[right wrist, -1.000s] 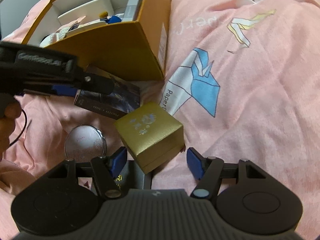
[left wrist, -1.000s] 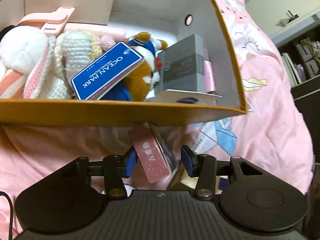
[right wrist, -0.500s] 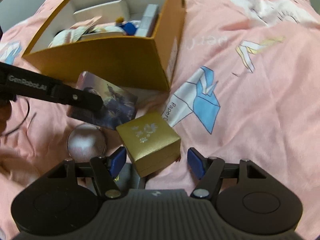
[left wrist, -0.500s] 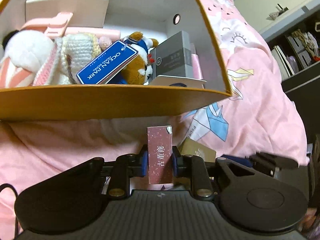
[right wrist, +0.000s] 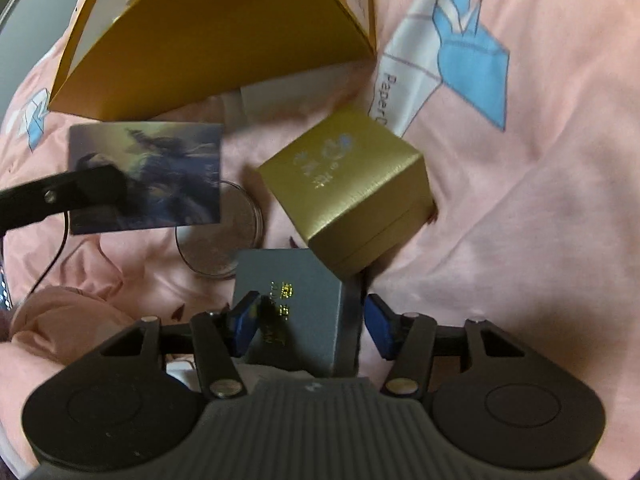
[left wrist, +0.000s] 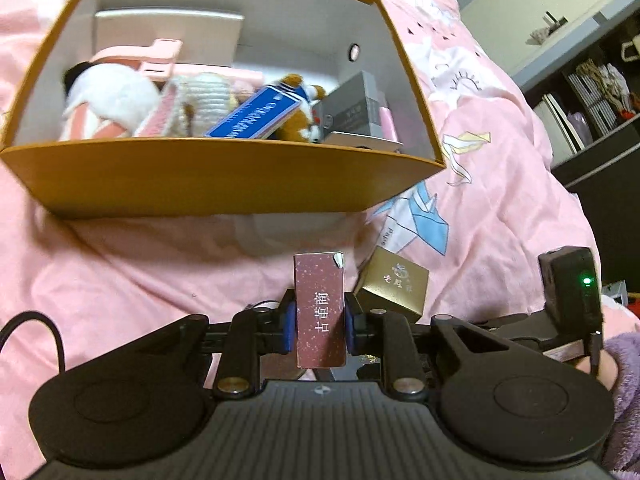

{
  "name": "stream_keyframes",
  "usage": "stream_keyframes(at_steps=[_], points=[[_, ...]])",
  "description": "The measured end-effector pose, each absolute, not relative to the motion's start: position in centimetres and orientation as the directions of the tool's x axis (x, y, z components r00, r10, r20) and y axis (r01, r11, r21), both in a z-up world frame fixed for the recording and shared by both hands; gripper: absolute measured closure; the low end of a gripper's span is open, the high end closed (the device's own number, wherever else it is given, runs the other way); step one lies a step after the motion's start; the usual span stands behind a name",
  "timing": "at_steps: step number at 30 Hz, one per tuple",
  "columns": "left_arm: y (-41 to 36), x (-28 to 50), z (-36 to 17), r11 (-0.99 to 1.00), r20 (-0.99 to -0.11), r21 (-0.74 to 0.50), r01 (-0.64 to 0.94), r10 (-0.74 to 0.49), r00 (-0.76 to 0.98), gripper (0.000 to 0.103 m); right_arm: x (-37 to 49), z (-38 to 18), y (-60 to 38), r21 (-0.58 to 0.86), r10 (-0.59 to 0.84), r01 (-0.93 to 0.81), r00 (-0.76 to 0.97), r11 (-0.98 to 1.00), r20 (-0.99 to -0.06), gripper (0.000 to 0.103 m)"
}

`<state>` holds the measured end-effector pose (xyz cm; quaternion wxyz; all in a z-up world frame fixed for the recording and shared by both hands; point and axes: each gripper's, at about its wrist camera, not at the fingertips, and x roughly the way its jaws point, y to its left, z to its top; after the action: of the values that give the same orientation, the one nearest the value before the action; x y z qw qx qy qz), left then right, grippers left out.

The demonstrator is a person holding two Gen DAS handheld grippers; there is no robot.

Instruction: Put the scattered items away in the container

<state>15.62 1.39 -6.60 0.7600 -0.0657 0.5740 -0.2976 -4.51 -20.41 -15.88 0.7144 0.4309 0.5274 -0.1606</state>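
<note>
My left gripper point(left wrist: 320, 322) is shut on a flat maroon box point(left wrist: 319, 280) with white characters, held upright above the pink bedcover in front of the orange container point(left wrist: 224, 172). In the right wrist view the same box shows its dark picture face point(right wrist: 160, 168), pinched by a left finger point(right wrist: 72, 194) near the container's wall point(right wrist: 224, 40). My right gripper point(right wrist: 310, 320) points steeply down. Its jaws are closing around a grey box with gold lettering point(right wrist: 296, 304); the right pad stands just off it. A gold cube box point(right wrist: 348, 196) point(left wrist: 394, 284) lies beyond.
A round silver tin point(right wrist: 228, 236) lies partly under the picture box. Soft toys point(left wrist: 116, 100), a blue tag point(left wrist: 256, 114) and a grey carton point(left wrist: 356, 110) fill the container. Dark shelves point(left wrist: 592, 100) stand at the far right. A purple sleeve point(left wrist: 624, 364) shows at the edge.
The left jaws closed on the maroon box, turned it upright and lifted it. The right gripper tipped down and sank from the gold box onto the grey box, its jaws narrowing.
</note>
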Motion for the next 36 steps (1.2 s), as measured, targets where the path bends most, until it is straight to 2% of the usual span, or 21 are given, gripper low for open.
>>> stream_keyframes(at_steps=[5, 8, 9, 14, 17, 24, 27, 36], points=[[2.4, 15.2, -6.6, 0.825, -0.83, -0.446, 0.348, -0.527, 0.185, 0.077, -4.0, -18.1, -20.7, 0.513, 0.287, 0.681, 0.425, 0.523, -0.858, 0.028], [2.8, 15.1, -6.6, 0.827, -0.828, -0.447, 0.341, -0.526, 0.191, 0.077, -3.6, -18.3, -20.5, 0.517, 0.291, 0.678, 0.428, 0.523, -0.856, 0.027], [2.9, 15.0, -6.5, 0.828, -0.828, -0.447, 0.34, -0.526, 0.193, 0.077, -3.7, -18.2, -20.4, 0.519, 0.289, 0.677, 0.431, 0.522, -0.855, 0.028], [3.5, 14.8, -6.4, 0.829, -0.826, -0.448, 0.334, -0.527, 0.201, 0.077, -4.7, -16.4, -20.2, 0.528, 0.264, 0.68, 0.46, 0.509, -0.848, 0.051], [3.9, 14.6, -6.6, 0.829, -0.826, -0.452, 0.329, -0.528, 0.195, 0.077, -4.8, -14.8, -19.8, 0.554, 0.261, 0.652, 0.497, 0.517, -0.828, 0.058], [4.5, 14.0, -7.1, 0.837, -0.84, -0.442, 0.323, -0.512, 0.177, 0.077, -2.0, -14.5, -18.1, 0.553, 0.294, 0.6, 0.478, 0.579, -0.827, 0.059], [5.1, 13.7, -7.1, 0.847, -0.848, -0.425, 0.318, -0.496, 0.188, 0.077, -1.2, -14.8, -18.0, 0.56, 0.307, 0.582, 0.479, 0.59, -0.822, 0.063], [6.0, 13.0, -4.1, 0.824, -0.811, -0.426, 0.374, -0.531, 0.247, 0.077, -1.5, -9.2, -18.4, 0.492, 0.184, 0.548, 0.522, 0.676, -0.833, 0.066]])
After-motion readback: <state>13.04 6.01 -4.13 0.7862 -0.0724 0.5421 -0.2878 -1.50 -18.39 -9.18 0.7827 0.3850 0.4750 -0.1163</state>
